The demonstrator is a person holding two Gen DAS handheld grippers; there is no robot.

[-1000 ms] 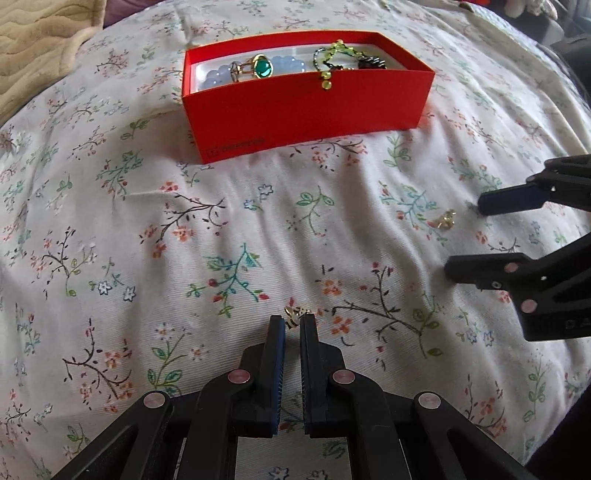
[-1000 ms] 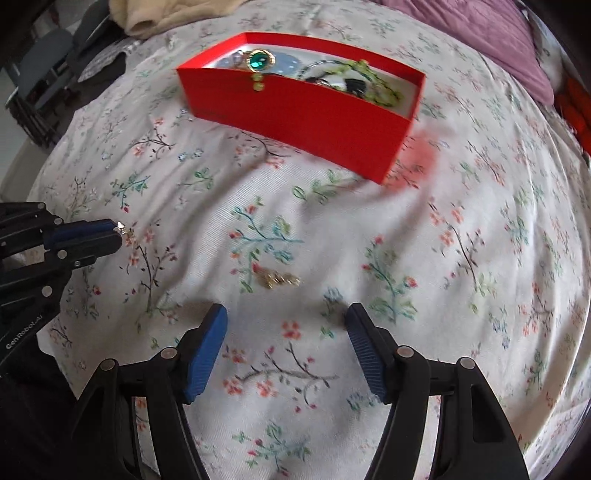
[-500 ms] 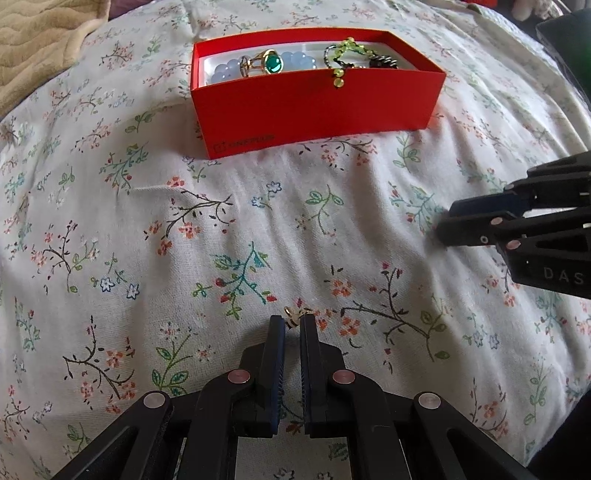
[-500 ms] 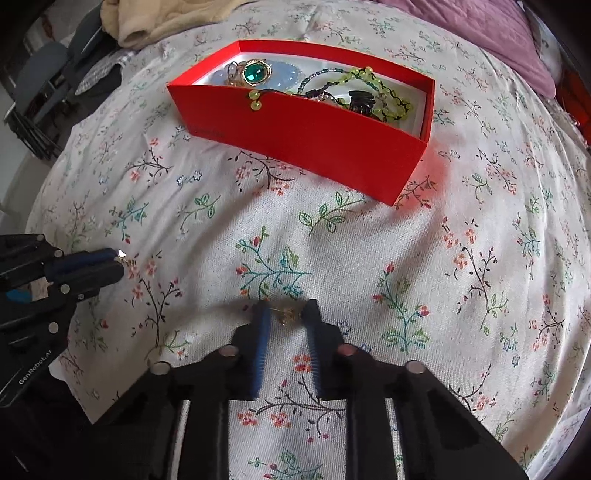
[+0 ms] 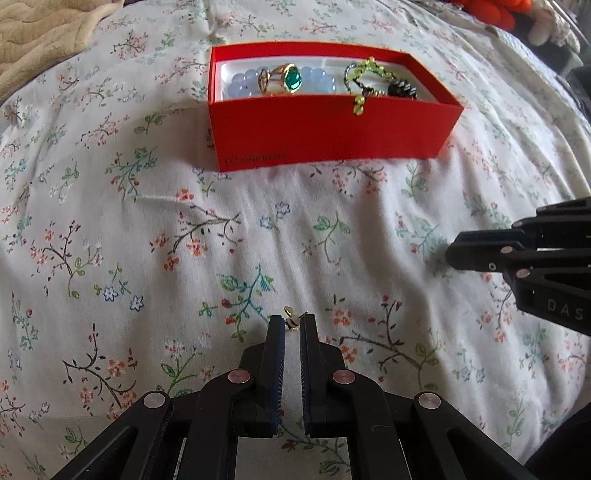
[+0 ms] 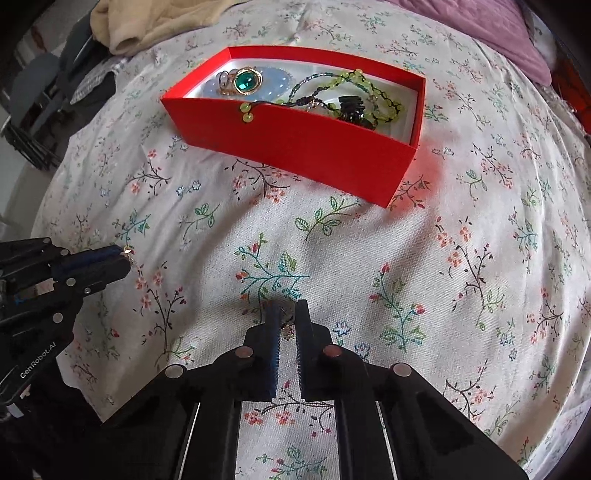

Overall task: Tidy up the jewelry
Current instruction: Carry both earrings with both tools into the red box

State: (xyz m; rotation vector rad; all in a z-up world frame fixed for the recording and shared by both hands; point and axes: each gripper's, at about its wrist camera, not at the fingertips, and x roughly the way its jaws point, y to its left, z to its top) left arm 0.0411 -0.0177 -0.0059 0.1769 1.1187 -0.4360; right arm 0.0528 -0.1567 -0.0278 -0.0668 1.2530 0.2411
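A red jewelry box (image 5: pixel 332 129) (image 6: pixel 295 147) sits on the floral bedspread ahead of both grippers. It holds a green-stone gold ring (image 5: pixel 290 77) (image 6: pixel 245 82), pale blue beads (image 5: pixel 240 86) and a green bead necklace (image 5: pixel 364 74) (image 6: pixel 354 88). My left gripper (image 5: pixel 292 325) is shut on a small gold earring (image 5: pixel 291 319); it also shows at the left of the right wrist view (image 6: pixel 123 256). My right gripper (image 6: pixel 287 321) is shut on another small gold piece (image 6: pixel 286 325), mostly hidden between the fingers. It appears at the right of the left wrist view (image 5: pixel 454 254).
A beige blanket (image 5: pixel 44 37) (image 6: pixel 147 26) lies at the far left of the bed. A purple pillow (image 6: pixel 480 22) lies at the far right. Dark chairs (image 6: pixel 33 103) stand beyond the bed's left edge. Orange items (image 5: pixel 491 11) lie at the back right.
My right gripper closed on the gold piece lying on the bedspread and lifted slightly. My left gripper stayed shut on its earring and moved a little toward the red box.
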